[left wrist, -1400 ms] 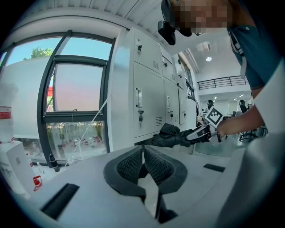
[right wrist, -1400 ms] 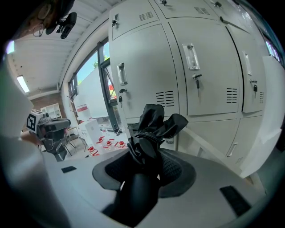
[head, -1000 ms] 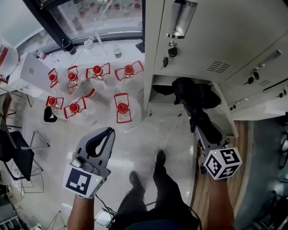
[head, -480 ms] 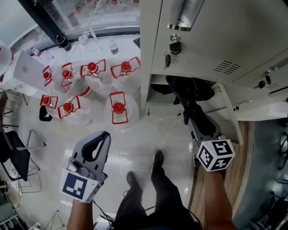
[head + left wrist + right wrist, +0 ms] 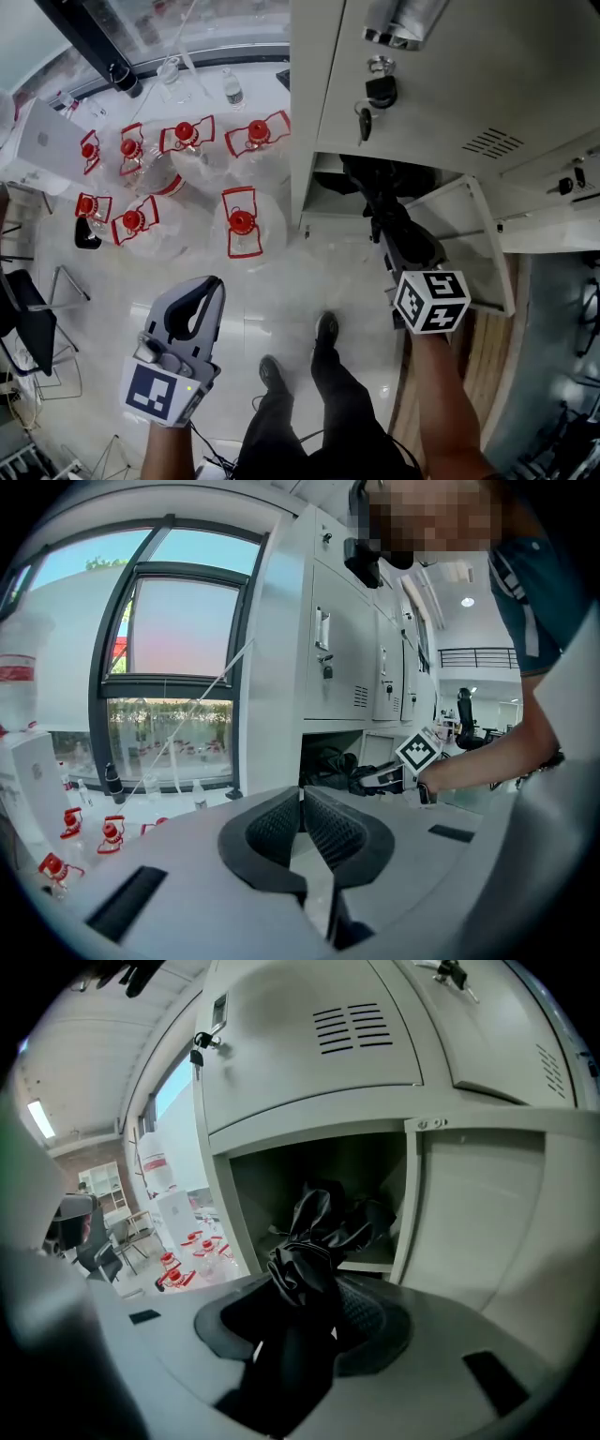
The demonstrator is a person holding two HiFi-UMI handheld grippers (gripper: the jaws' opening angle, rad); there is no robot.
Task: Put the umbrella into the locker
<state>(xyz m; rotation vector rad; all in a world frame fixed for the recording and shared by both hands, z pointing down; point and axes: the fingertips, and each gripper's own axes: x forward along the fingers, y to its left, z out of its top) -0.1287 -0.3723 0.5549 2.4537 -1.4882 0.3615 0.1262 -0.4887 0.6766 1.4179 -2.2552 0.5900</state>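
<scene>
The black folded umbrella [image 5: 392, 223] runs from my right gripper [image 5: 409, 261] up into the open bottom compartment of the locker [image 5: 328, 195]. Its crumpled far end lies inside the opening. In the right gripper view the umbrella [image 5: 306, 1258] fills the gap between the jaws, which are shut on it, and points into the locker compartment [image 5: 361, 1174]. The locker door [image 5: 466, 239] stands swung open to the right. My left gripper [image 5: 214, 287] hangs over the floor at the left, shut and holding nothing; in its own view the left gripper [image 5: 302, 799] shows its pads meeting.
Several clear water jugs with red caps [image 5: 240, 225] stand on the floor left of the locker. A white box [image 5: 47, 141] and a black chair [image 5: 28, 319] are at the far left. Keys hang in the upper locker door [image 5: 380, 91]. The person's shoes [image 5: 326, 330] are between the grippers.
My right gripper has moved up and left in the head view, carrying the umbrella closer to the locker opening. The left gripper has drifted a little lower and stays shut.
</scene>
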